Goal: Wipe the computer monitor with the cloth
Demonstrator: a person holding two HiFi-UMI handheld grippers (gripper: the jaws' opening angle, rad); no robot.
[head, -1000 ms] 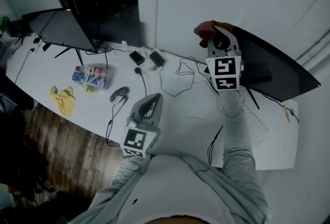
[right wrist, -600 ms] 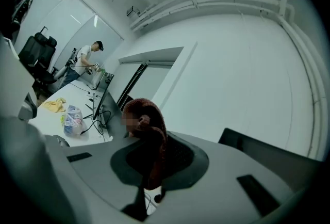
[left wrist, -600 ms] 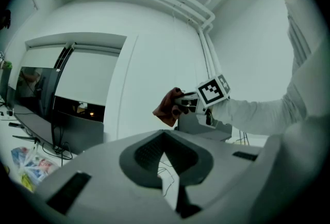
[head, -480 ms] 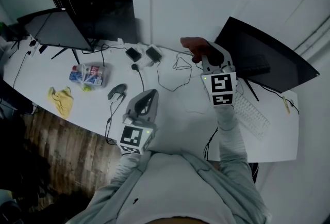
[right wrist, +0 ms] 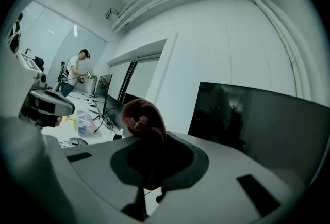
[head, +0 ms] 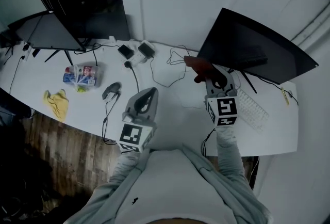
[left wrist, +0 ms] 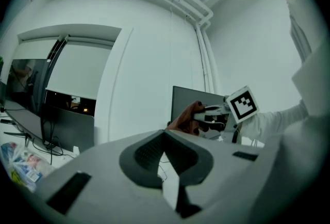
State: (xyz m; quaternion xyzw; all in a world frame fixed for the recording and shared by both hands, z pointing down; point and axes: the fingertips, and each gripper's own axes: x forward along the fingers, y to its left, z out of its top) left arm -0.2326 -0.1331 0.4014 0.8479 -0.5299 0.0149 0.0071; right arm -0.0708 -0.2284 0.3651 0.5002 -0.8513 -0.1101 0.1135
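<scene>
While the person stood over the white tabletop (head: pixel 85 107), the right hand-held gripper (head: pixel 209 77) was closed on a reddish-brown cloth (head: pixel 197 66). The cloth bunched up out of the jaws in a rounded wad. It was held off the tabletop, close by the lower left corner of the dark computer monitor (head: pixel 255 45). Contact between cloth and screen could not be made out. The monitor stood at the right end of the tabletop, its screen dark and turned toward the person.

The left hand-held gripper (head: pixel 147 96) hovered nearer the person's body, well apart from the monitor. Its jaws were drawn together at the tips, with nothing between them.

A white keyboard (head: pixel 252 110) lay below the monitor. Loose cables (head: pixel 172 70) and two power adapters (head: pixel 136 50) lay toward the wall. Farther left were a plastic packet (head: pixel 80 75), a yellow rag (head: pixel 55 104) and a second dark monitor (head: pixel 51 32). A second person (right wrist: pixel 75 70) stood in the background of the right gripper view.
</scene>
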